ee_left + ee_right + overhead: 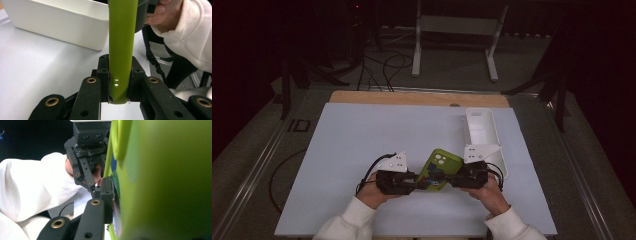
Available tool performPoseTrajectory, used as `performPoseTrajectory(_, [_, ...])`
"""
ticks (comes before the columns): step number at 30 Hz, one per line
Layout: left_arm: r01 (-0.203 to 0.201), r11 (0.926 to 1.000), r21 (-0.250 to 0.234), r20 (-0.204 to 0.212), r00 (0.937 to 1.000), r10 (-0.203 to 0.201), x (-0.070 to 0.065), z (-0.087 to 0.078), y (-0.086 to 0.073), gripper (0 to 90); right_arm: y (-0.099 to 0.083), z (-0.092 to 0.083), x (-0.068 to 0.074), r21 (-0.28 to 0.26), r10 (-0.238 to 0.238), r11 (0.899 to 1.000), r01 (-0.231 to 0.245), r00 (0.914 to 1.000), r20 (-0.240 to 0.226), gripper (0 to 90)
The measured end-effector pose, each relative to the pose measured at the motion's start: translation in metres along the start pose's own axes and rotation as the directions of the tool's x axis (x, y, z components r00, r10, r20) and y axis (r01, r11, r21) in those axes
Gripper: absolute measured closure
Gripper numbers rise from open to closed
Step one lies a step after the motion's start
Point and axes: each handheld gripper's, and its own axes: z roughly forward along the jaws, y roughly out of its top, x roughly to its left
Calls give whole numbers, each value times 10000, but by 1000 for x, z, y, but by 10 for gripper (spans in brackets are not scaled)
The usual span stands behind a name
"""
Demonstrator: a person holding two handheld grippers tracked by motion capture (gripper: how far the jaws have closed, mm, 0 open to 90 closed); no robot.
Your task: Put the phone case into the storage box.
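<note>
A lime-green phone case [439,162] with camera cut-outs is held tilted above the white table top, between both grippers. My left gripper [421,181] comes in from the left. In the left gripper view its jaws [119,85] press on the case's thin lower edge [122,37]. My right gripper [447,179] comes in from the right. In the right gripper view the case [162,182] is very close, with one pad [107,192] lying against its face. The other jaw is hidden behind the case. The left gripper [87,150] shows beyond it.
A long white bin [482,132] stands at the table's right side, just behind the right hand; its wall [62,22] is close by in the left gripper view. The white board [362,140] stretches left and forward. A stand and cables lie on the floor beyond.
</note>
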Motion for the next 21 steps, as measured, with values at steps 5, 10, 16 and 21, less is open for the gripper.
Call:
performPoseTrajectory(5, [-156,9999,-35,-278,9995,155,-2,0,0,773,-2,1,-1,-79,118,9999,-117,9997,215,681])
performPoseTrajectory(10, [-237,9996,-145,-495,9985,230,-3,-1,1,774,-2,3,-1,-96,229,9997,-223,9974,682,514])
performPoseTrajectory(16, [-222,9994,-269,-774,9968,200,-3,-4,2,775,-2,5,-3,-32,383,9993,-381,9919,1207,355])
performPoseTrajectory(21, [-188,9993,-315,-972,9951,157,-2,-7,2,775,-2,4,-3,-164,613,9981,-595,9864,1525,213])
